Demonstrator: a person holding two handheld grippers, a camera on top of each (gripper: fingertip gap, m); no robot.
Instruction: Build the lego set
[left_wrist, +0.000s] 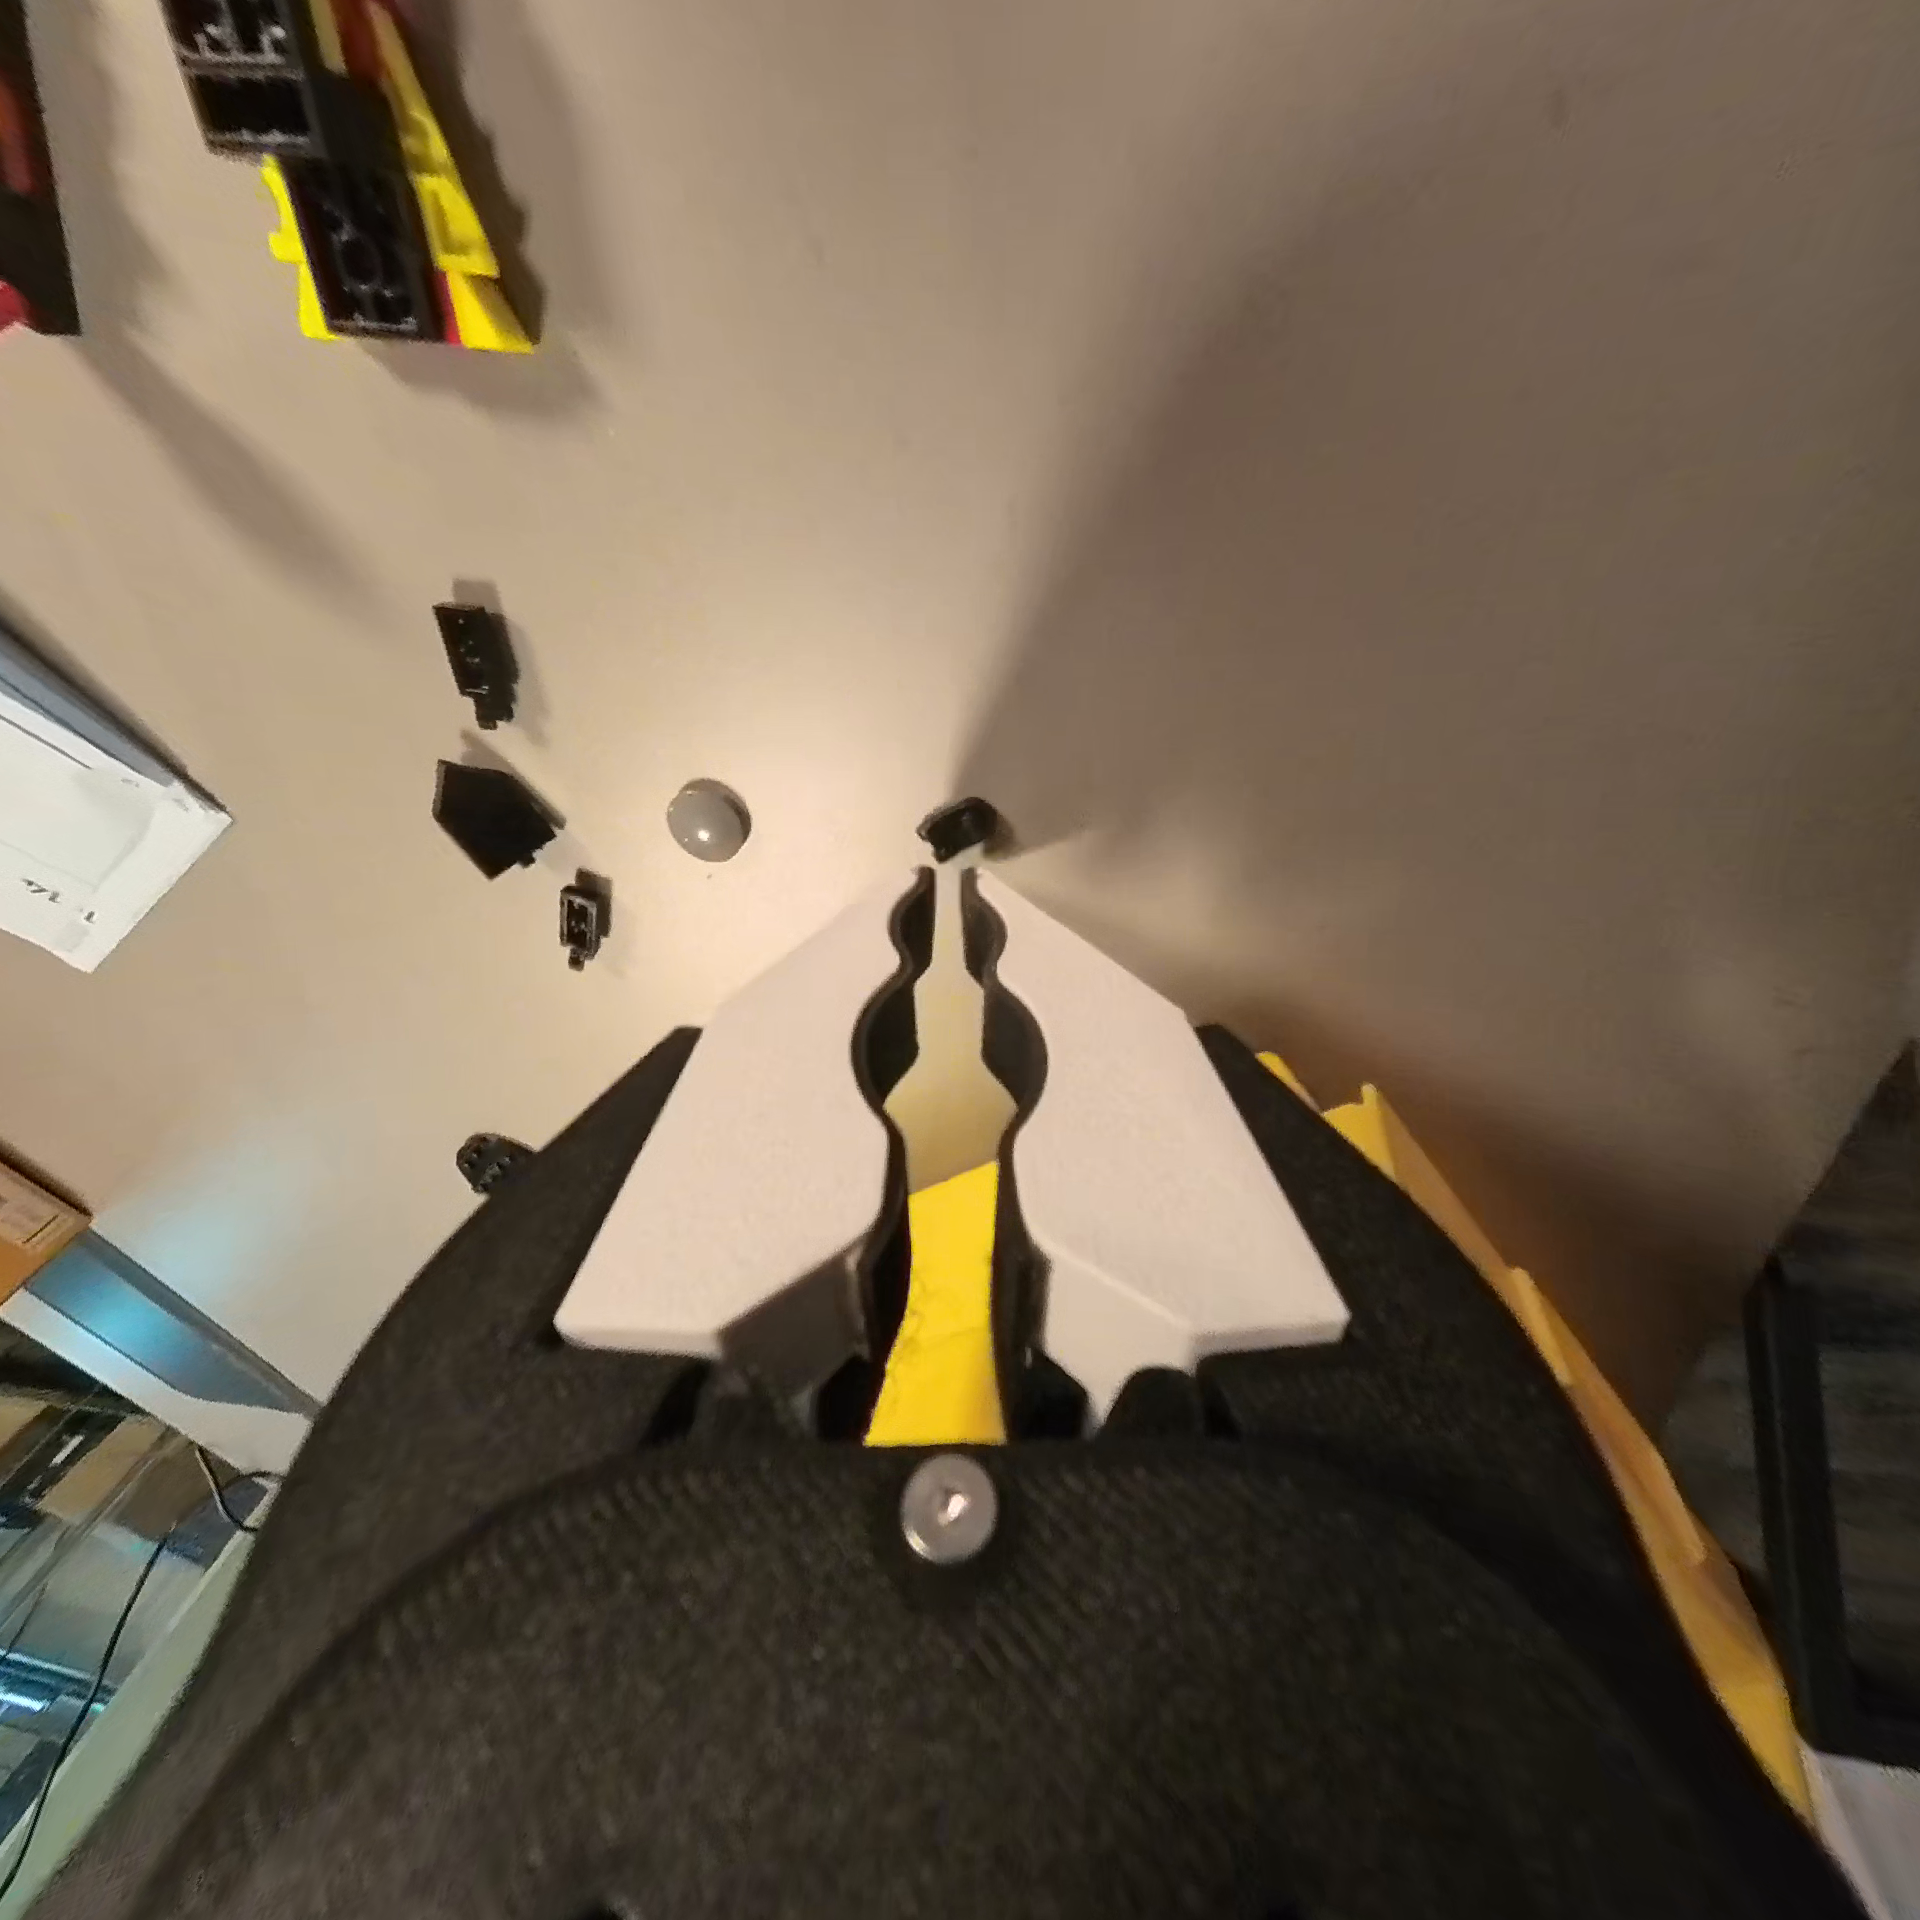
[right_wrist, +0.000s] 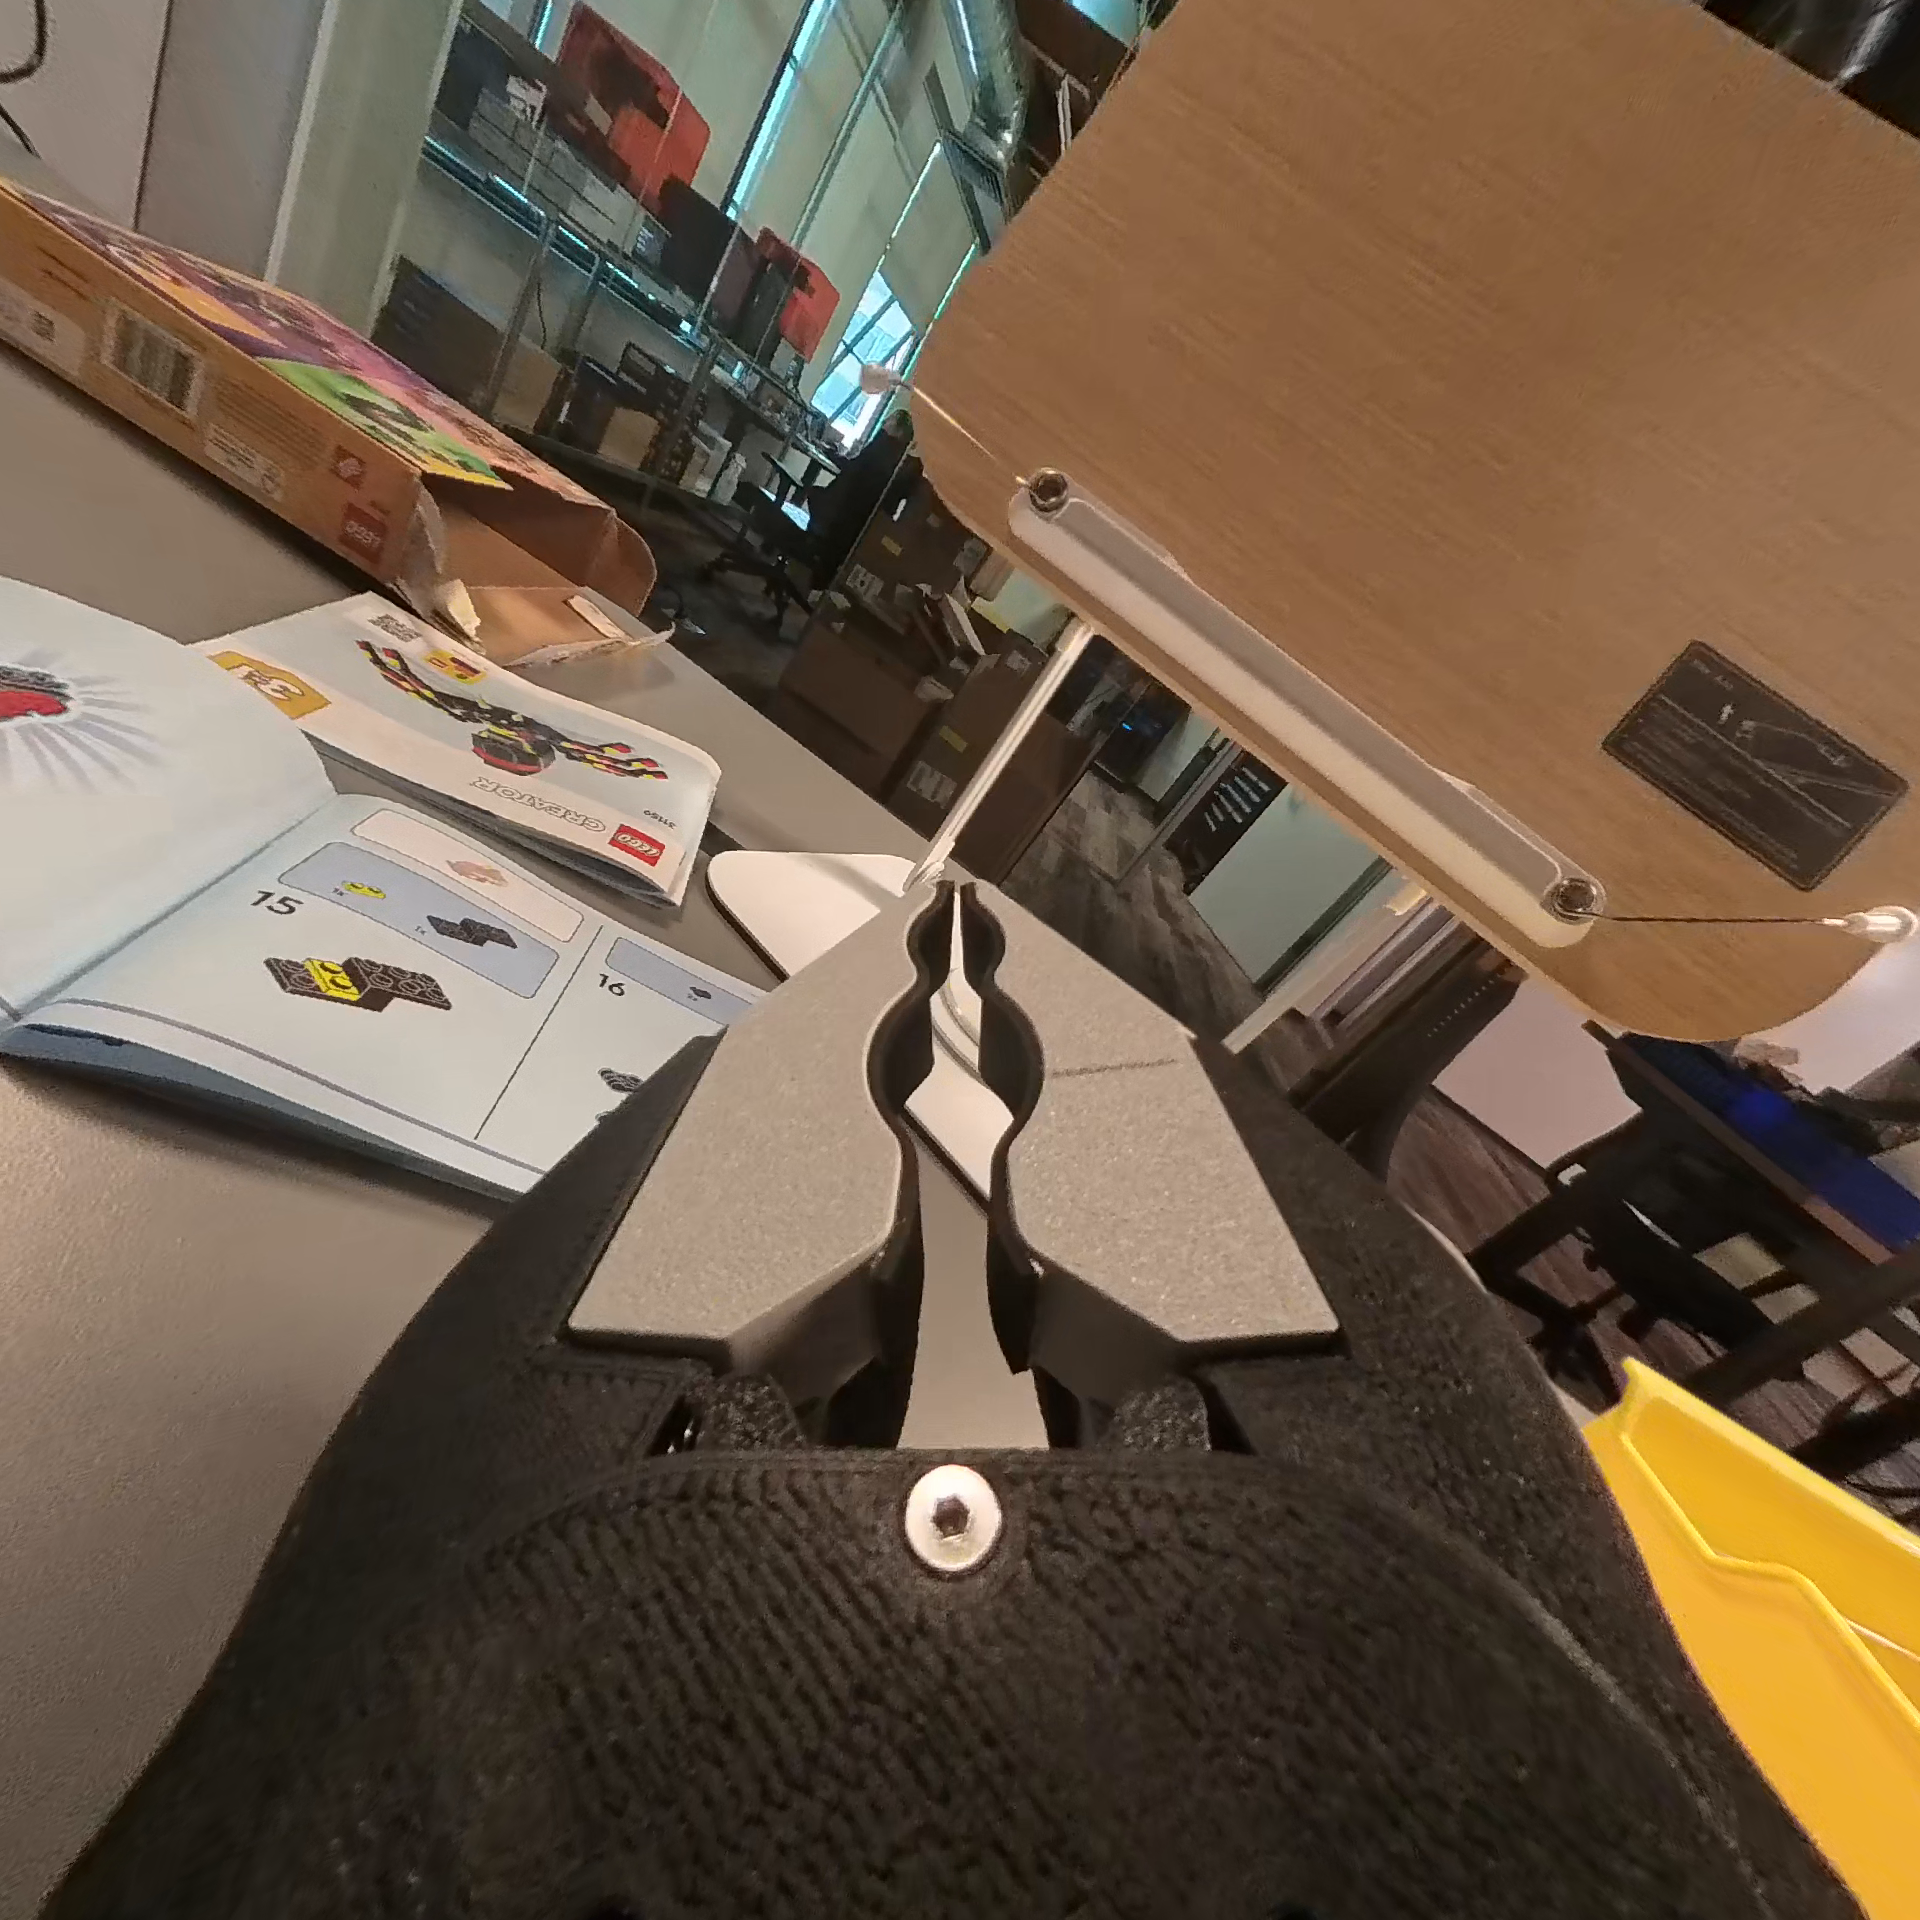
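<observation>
Left hand-held gripper (left_wrist: 948, 871) points down at the surface (left_wrist: 1299, 520), fingers nearly together with a narrow gap. A small black round piece (left_wrist: 958, 827) sits right at the tips; can't tell if it's pinched or just touching, so the grasp is unclear. Right hand-held gripper (right_wrist: 954, 894) is tilted up away from the parts, fingers almost closed, nothing between them.

Progress: partly built. A black-and-yellow assembly (left_wrist: 364, 197) with some red lies at the far left of the left wrist view, well apart from the gripper. Loose parts not yet used: grey round piece (left_wrist: 709, 819), black wedge piece (left_wrist: 488, 821), black plate with a clip (left_wrist: 473, 657), small black clip piece (left_wrist: 582, 916), another black bit (left_wrist: 486, 1164) half hidden by the gripper body.

Open instruction booklet (right_wrist: 312, 935) lies on the surface, a second booklet (right_wrist: 499, 748) and the opened box (right_wrist: 260, 416) beyond it. Yellow bin (right_wrist: 1787, 1600) at the near right edge. A wooden lamp head (right_wrist: 1455, 416) hangs over the scene.

Judgement: mid-build, several steps left; the black round piece is likely the next part.
</observation>
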